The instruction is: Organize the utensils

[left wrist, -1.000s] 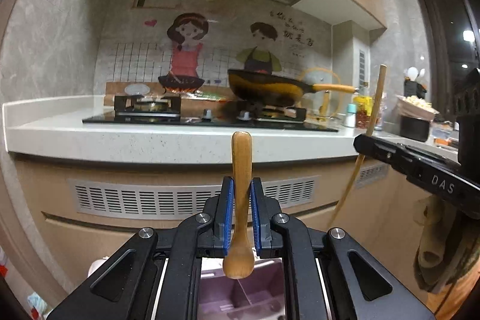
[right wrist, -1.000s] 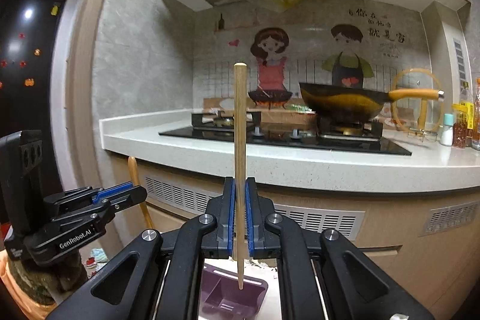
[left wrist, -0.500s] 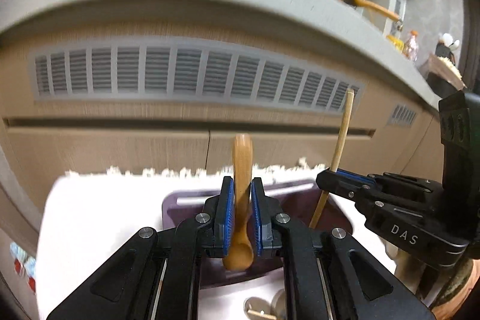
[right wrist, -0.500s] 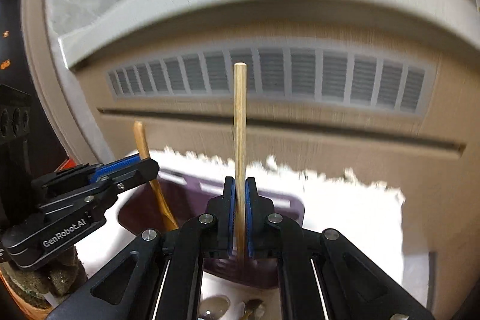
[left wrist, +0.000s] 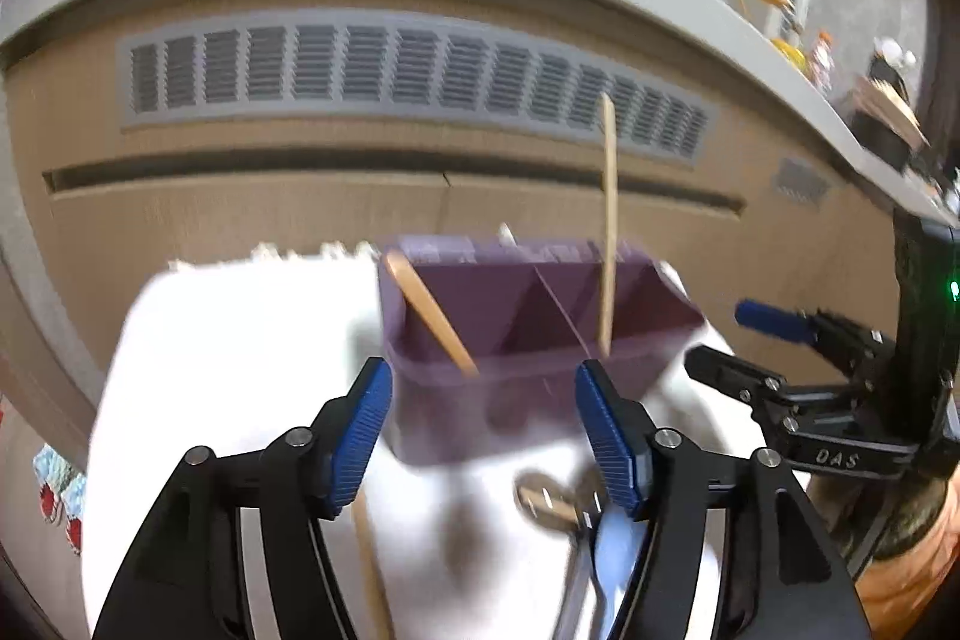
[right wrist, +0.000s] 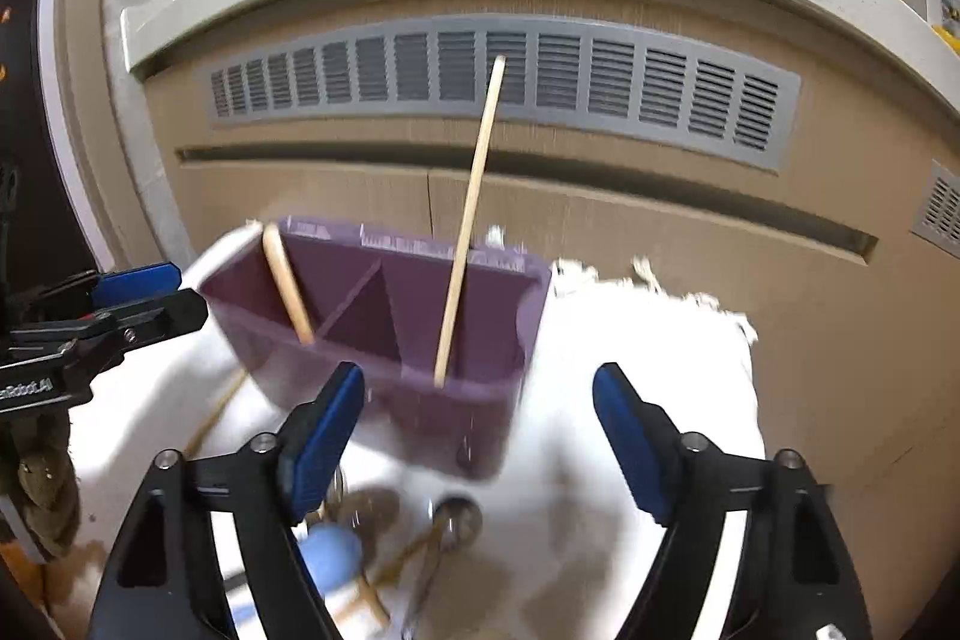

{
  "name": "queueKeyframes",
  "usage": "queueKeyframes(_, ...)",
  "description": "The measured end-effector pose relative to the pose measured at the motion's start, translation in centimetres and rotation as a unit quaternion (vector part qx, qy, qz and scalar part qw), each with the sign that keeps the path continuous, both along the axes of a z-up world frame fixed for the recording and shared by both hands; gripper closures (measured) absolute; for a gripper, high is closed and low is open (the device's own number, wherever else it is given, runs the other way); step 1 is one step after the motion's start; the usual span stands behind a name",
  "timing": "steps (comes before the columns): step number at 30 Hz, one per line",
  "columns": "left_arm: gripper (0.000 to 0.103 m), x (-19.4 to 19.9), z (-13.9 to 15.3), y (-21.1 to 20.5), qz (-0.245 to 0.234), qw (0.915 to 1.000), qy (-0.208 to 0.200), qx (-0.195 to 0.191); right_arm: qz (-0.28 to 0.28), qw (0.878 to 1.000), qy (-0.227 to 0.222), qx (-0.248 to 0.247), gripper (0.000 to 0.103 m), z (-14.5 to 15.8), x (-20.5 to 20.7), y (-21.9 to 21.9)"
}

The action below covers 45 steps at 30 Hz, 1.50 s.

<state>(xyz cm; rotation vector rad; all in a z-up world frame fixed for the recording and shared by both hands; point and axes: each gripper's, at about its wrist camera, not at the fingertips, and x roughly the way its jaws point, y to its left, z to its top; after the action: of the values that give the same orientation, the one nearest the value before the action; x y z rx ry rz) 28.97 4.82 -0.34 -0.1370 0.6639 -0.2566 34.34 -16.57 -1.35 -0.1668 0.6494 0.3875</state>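
A purple divided utensil holder (left wrist: 540,316) (right wrist: 480,292) stands on a white cloth. A wooden spoon (left wrist: 429,313) (right wrist: 288,289) leans in its left compartment. A wooden chopstick (left wrist: 609,220) (right wrist: 468,220) stands in its right compartment. My left gripper (left wrist: 483,430) is open and empty just in front of the holder. My right gripper (right wrist: 477,430) is open and empty in front of the holder's right side. Each gripper shows at the edge of the other's view, the right one (left wrist: 774,340) and the left one (right wrist: 144,292).
Loose utensils lie on the white cloth (left wrist: 240,340) in front of the holder: metal spoons (left wrist: 552,505) (right wrist: 459,517), a blue spoon (right wrist: 333,550) and another chopstick (left wrist: 369,568). A cabinet front with a grey vent (right wrist: 510,82) and a stone counter edge rise behind.
Both grippers have opened and let go. The wooden spoon and the chopstick now stand in the purple holder. Both grippers have pulled back and tilted down a little.
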Motion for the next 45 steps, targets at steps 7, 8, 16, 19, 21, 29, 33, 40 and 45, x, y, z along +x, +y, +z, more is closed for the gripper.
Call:
queueKeyframes(7,0.037,-3.5,-3.3,-4.3,-0.088,0.9948,0.042,0.031,-0.001,1.0,0.008,-0.03,0.023,-2.2,-4.4,-1.0)
queueKeyframes(8,0.037,-4.0,-3.8,-5.1,-0.103,0.9929,0.047,0.036,-0.005,0.999,0.004,-0.033,0.019,-2.3,-4.9,-1.3)
queueKeyframes(16,0.037,-4.2,-5.9,-9.0,-0.152,0.9835,0.079,0.059,-0.062,0.996,-0.053,-0.039,0.001,-2.6,-9.8,-4.0)
queueKeyframes(19,0.037,-3.4,-6.6,-9.8,-0.145,0.9828,0.094,0.066,-0.075,0.995,-0.051,-0.034,0.001,-2.5,-10.0,-4.6)
queueKeyframes(21,0.037,-2.8,-6.9,-10.0,-0.137,0.9829,0.102,0.07,-0.076,0.996,-0.033,-0.026,0.001,-2.8,-9.6,-5.1)
queueKeyframes(29,0.047,-1.5,-7.8,-10.7,-0.118,0.9829,0.107,0.093,-0.081,0.997,-0.003,-0.013,0.001,-4.1,-9.4,-6.0)
queueKeyframes(33,0.071,-1.8,-7.5,-10.7,-0.113,0.9832,0.099,0.104,-0.078,0.997,0.008,-0.014,0.001,-4.5,-9.4,-6.0)
queueKeyframes(40,0.073,-5.0,-4.5,-7.0,-0.077,0.9932,0.065,0.058,-0.062,0.998,0.021,-0.018,0.001,-4.4,-9.6,-5.2)
queueKeyframes(45,0.075,-7.3,-2.9,-2.5,-0.017,0.9984,0.051,0.015,-0.038,0.998,0.033,-0.026,0.001,-4.6,-9.3,-3.4)
